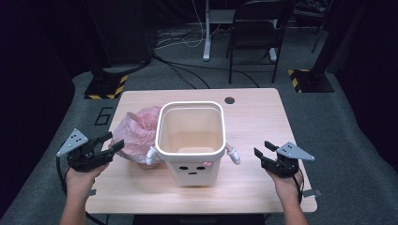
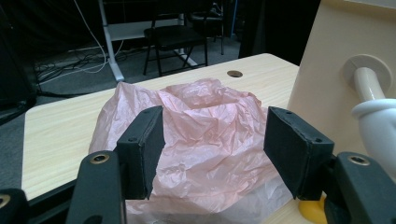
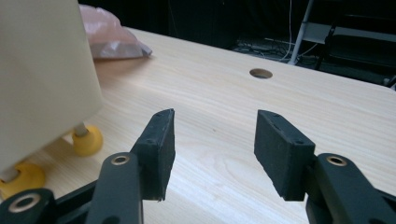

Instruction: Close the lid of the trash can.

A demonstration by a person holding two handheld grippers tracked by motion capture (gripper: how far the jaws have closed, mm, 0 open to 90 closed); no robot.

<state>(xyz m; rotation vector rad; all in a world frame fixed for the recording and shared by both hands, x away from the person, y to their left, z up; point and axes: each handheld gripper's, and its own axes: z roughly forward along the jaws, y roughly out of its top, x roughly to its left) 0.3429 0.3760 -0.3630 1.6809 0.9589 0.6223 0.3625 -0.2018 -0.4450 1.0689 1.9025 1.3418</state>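
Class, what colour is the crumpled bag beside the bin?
Pale pink bag; the left gripper view shows it best.

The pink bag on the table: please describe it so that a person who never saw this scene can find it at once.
Look at the wooden table and find the cream bin with a small face at its middle. Directly left of the bin lies the pink bag, in front of the open left gripper. It is the only soft, crumpled, translucent thing there.
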